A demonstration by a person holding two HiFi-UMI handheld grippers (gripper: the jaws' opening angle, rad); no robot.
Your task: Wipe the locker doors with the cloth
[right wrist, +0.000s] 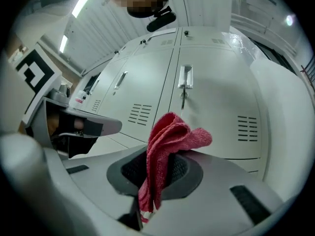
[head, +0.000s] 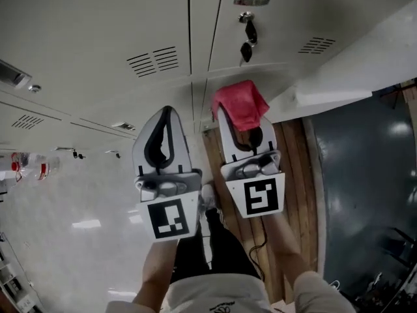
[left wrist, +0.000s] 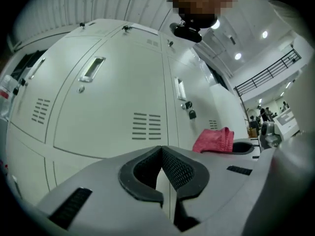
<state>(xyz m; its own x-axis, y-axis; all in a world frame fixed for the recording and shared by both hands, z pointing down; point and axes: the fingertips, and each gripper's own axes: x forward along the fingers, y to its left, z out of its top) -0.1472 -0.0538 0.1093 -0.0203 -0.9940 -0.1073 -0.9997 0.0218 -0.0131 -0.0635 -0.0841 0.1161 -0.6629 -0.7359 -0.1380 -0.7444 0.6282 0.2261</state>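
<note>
Right gripper (right wrist: 158, 156) is clamping the pink cloth (head: 240, 104), holding it near the locker doors (head: 130, 25); left gripper (left wrist: 161, 150) is riding closed, empty. Approach step seemingly; next, pressing cloth against 1 door

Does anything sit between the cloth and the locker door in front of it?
Nothing visible does. The cloth, pinched in the right hand-held gripper, faces bare locker door; the keys hang higher up.

White left gripper (head: 167, 113), black fingers (left wrist: 179, 168), marker cube (head: 171, 218)
</note>
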